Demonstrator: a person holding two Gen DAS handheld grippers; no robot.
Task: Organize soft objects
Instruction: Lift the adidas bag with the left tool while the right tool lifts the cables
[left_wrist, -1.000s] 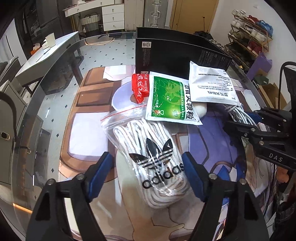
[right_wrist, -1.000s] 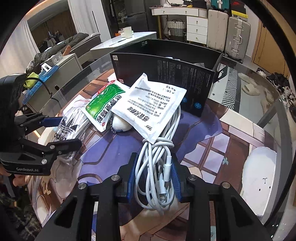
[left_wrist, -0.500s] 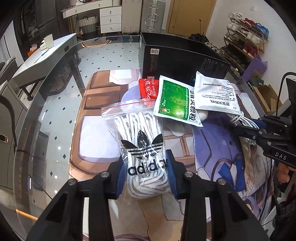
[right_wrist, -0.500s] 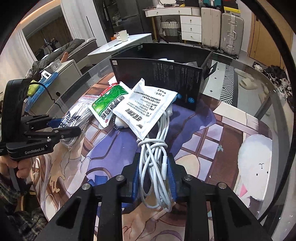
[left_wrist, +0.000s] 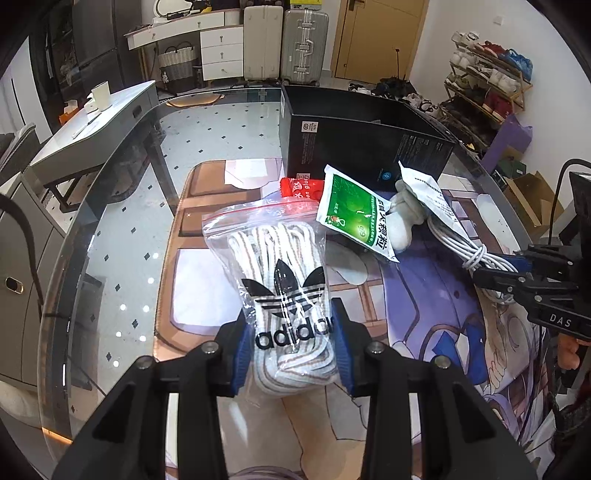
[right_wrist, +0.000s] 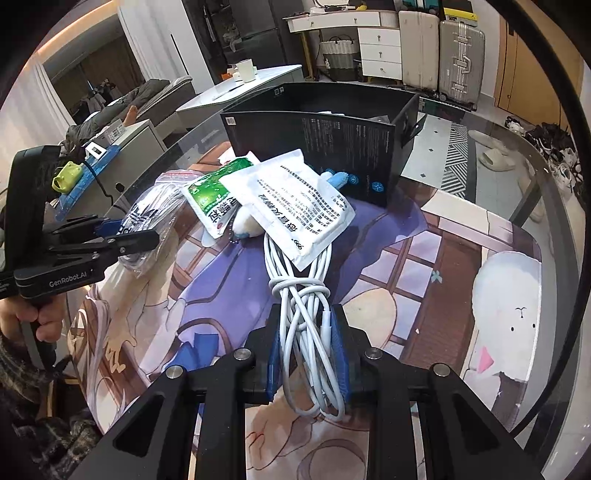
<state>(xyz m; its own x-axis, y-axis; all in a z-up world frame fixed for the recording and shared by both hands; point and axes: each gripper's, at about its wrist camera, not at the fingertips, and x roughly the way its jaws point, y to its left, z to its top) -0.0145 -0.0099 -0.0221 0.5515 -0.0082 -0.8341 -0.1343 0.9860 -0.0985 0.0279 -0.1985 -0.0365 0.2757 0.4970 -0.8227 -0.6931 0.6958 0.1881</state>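
My left gripper (left_wrist: 291, 354) is shut on a clear zip bag of white rope with an adidas logo (left_wrist: 284, 273), lifted off the mat; the bag also shows in the right wrist view (right_wrist: 147, 214). My right gripper (right_wrist: 308, 354) is shut on a bundle of white cables (right_wrist: 303, 302), whose far end lies under a white sachet (right_wrist: 295, 203). A green sachet (left_wrist: 354, 218), a red packet (left_wrist: 299, 186) and a small plush toy (left_wrist: 402, 218) lie in front of the open black box (left_wrist: 365, 144).
A printed cartoon mat (right_wrist: 424, 266) covers the round glass table (left_wrist: 122, 236). The black box (right_wrist: 321, 144) stands at the back. The left gripper (right_wrist: 85, 243) shows in the right wrist view, the right gripper (left_wrist: 535, 284) in the left wrist view.
My left gripper closed on the rope bag and lifted it back toward me. My right gripper tightened on the cable bundle and pulled it back, part way out from under the white sachet.
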